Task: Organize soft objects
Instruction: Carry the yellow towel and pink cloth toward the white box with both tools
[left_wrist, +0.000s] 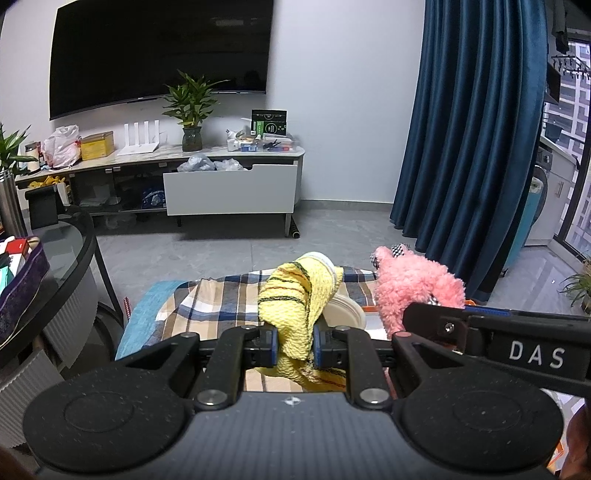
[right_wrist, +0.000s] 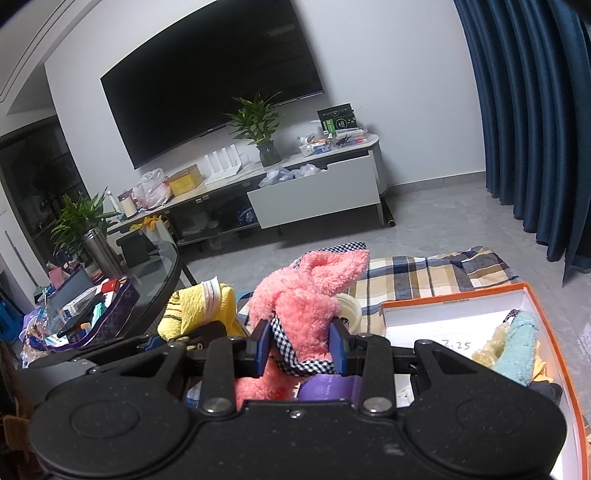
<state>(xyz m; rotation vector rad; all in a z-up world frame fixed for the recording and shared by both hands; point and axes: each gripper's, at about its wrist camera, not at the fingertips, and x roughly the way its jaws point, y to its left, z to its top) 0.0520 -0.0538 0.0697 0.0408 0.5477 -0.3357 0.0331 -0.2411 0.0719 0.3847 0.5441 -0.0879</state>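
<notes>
My left gripper (left_wrist: 294, 345) is shut on a yellow knitted cloth with dark stripes (left_wrist: 295, 295), held up above a plaid blanket (left_wrist: 210, 302). My right gripper (right_wrist: 300, 350) is shut on a fluffy pink cloth with a checked trim (right_wrist: 310, 291), also lifted. The pink cloth shows in the left wrist view (left_wrist: 413, 284), to the right of the yellow one. The yellow cloth shows in the right wrist view (right_wrist: 195, 302), to the left. An orange-rimmed white box (right_wrist: 461, 301) at the right holds a light blue cloth (right_wrist: 517, 343) and a pale yellow item.
A glass round table (left_wrist: 66, 243) with a cluttered purple tray stands at the left. A TV stand with an open white drawer (left_wrist: 229, 188) is across the grey floor. Blue curtains (left_wrist: 469, 122) hang at the right. A white roll (right_wrist: 349, 308) lies on the blanket.
</notes>
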